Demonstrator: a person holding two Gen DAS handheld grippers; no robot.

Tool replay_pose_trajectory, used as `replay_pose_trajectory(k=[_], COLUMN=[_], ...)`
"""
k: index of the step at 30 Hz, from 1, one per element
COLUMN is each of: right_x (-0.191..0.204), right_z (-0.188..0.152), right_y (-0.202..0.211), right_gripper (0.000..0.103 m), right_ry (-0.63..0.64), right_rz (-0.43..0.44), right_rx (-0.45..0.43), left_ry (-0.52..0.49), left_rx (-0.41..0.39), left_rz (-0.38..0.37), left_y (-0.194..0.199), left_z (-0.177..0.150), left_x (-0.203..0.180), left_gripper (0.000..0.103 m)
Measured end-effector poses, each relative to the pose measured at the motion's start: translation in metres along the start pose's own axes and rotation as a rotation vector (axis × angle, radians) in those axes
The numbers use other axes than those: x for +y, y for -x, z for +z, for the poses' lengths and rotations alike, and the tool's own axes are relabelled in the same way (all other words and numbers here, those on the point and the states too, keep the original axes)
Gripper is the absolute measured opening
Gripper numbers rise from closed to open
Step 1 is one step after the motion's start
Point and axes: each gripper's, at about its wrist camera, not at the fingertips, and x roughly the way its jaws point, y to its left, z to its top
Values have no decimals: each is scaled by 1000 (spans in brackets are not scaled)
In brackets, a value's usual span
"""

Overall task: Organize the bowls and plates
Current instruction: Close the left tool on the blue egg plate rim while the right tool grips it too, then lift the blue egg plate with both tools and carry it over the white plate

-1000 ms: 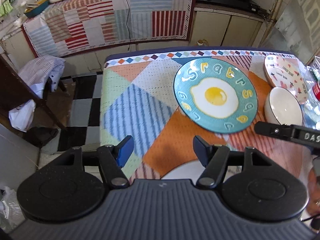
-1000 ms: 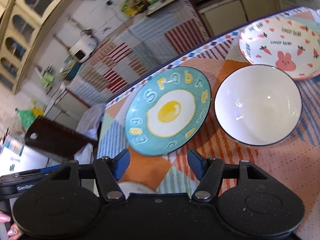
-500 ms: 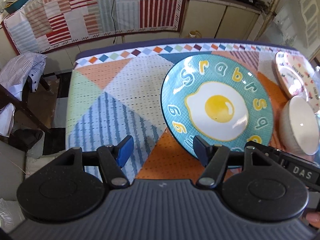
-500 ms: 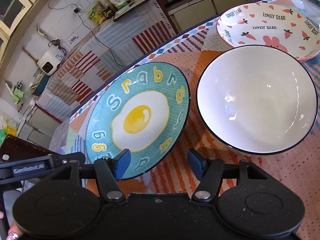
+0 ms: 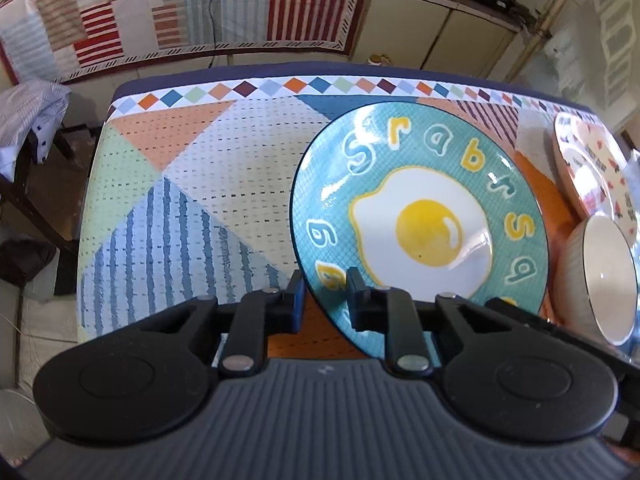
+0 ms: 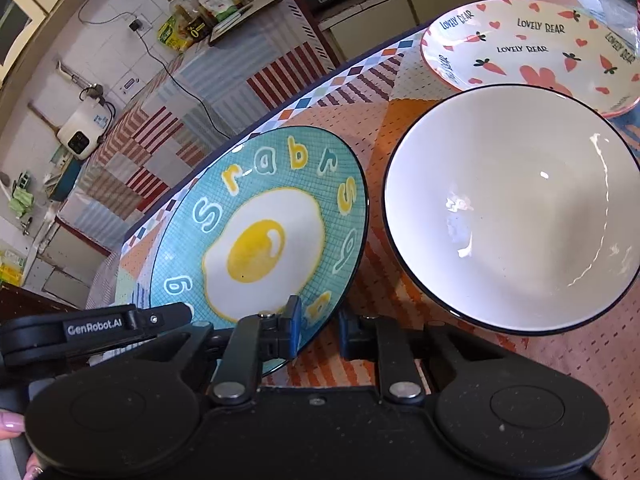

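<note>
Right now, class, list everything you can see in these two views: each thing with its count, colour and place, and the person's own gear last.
egg plate: one, teal with a fried egg picture, middle of the table, near rim between both grippers' fingers.
bowl: one, white with a dark rim, right of the egg plate.
carrot plate: one, cream with red carrots and hearts, behind the bowl.
tablecloth: one, patchwork of orange, blue and green, covering the table.
counter cloth: one, red and blue striped patchwork, on the counter behind.
bottles: several, on the counter by the tiled wall.
left gripper: one, black, just closed on the egg plate's rim.
right gripper: one, black, just closed on the same rim.
</note>
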Motion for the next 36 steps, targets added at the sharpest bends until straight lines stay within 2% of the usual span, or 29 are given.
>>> replay_pose_trajectory(k=[6,9,12,17,23,36], right_x=[-3,3,6,9,9,11], right_z=[0,1,3,2,0,-21], right_y=[0,0,0,12,25,49], right_gripper=[21,22,23,23,23,23], right_ry=[-3,52,77,139,152,211], right_rz=[9,-5,-19,0,18,43], right_rx=[3,12,24,31,65,92], left_ry=[11,-34,-47,-82,-64,-76], left_rx=[-4,25,60,55,90,68], left_rz=[10,33,17,19,16,23], left_y=[0,2,5,24,41,78], left_z=[-1,2,3,-8,-20,-54], left_x=[-3,-10,-8,-11,-12,-13], left_gripper=[20,20,20,20,20,20])
